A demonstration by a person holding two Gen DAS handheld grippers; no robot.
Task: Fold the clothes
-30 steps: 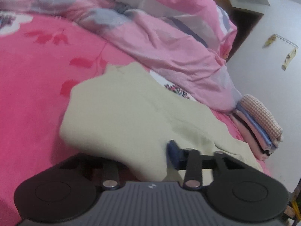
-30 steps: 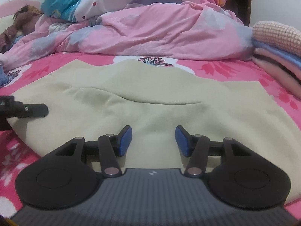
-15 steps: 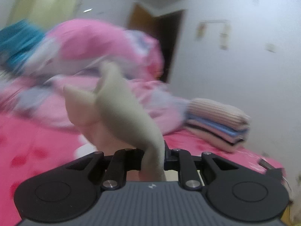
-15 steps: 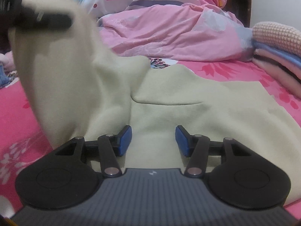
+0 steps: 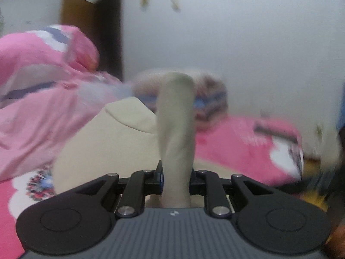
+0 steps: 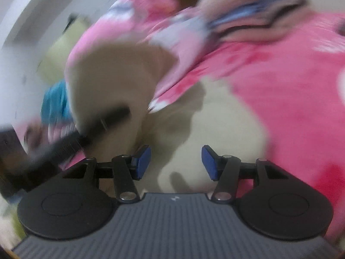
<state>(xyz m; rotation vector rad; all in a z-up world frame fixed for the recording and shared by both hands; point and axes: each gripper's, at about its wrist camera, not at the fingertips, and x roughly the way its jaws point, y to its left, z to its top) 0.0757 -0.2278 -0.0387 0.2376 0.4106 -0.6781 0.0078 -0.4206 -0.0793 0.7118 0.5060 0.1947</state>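
A beige garment [image 5: 103, 142] lies spread on the pink bed sheet [image 5: 237, 142]. My left gripper [image 5: 175, 177] is shut on a fold of it, and the pinched cloth [image 5: 174, 112] rises as a thick strip between the pads. In the right wrist view the same garment [image 6: 226, 129] lies under my right gripper [image 6: 175, 161], which stands open with nothing between its blue pads [image 6: 143, 161]. The lifted flap [image 6: 112, 75] hangs at the left of that view from the blurred dark left gripper [image 6: 103, 120]. Both views are smeared by motion.
A crumpled pink quilt [image 5: 43, 99] lies along the far side of the bed. A stack of folded clothes [image 5: 211, 99] sits behind the garment near the white wall [image 5: 237, 32]. A dark doorway [image 5: 110, 32] is at the back, and a blue pillow [image 6: 56, 103] at the left.
The left gripper shut on the garment's edge, lifted it and swung it across toward the folded stack. The right gripper stayed open, then rolled and shifted sideways over the garment.
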